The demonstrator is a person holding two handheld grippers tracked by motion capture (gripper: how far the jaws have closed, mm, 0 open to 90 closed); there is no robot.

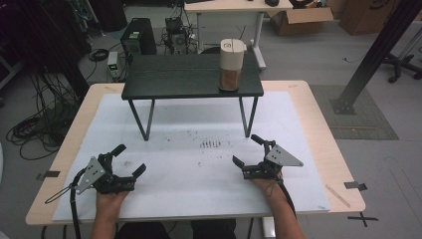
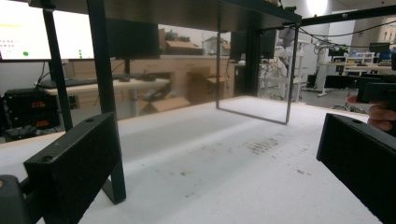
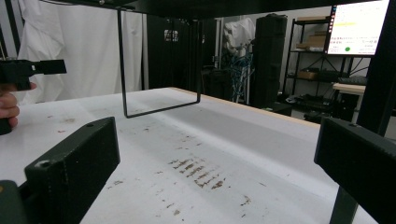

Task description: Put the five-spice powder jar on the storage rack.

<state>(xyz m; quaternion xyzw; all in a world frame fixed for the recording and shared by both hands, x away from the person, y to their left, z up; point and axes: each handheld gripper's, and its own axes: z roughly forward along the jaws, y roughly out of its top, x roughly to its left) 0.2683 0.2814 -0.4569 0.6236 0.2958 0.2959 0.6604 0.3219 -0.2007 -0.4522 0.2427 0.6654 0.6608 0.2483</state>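
Your left hand (image 1: 110, 198) comes in from the bottom edge and holds the left gripper (image 1: 130, 160) low near the front left of the surface, jaws spread wide with nothing between them. Your right hand (image 1: 268, 187) holds the right gripper (image 1: 248, 149) near the front right, jaws likewise wide apart and holding nothing. Both grippers point forward and slightly inward, well apart from each other, forearms roughly parallel.

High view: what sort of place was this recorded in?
Most likely a robotics or electronics lab. Computer towers and tangled cables sit on the floor beyond the work table, cardboard boxes are stacked by a desk, and the right gripper view shows a lit monitor.
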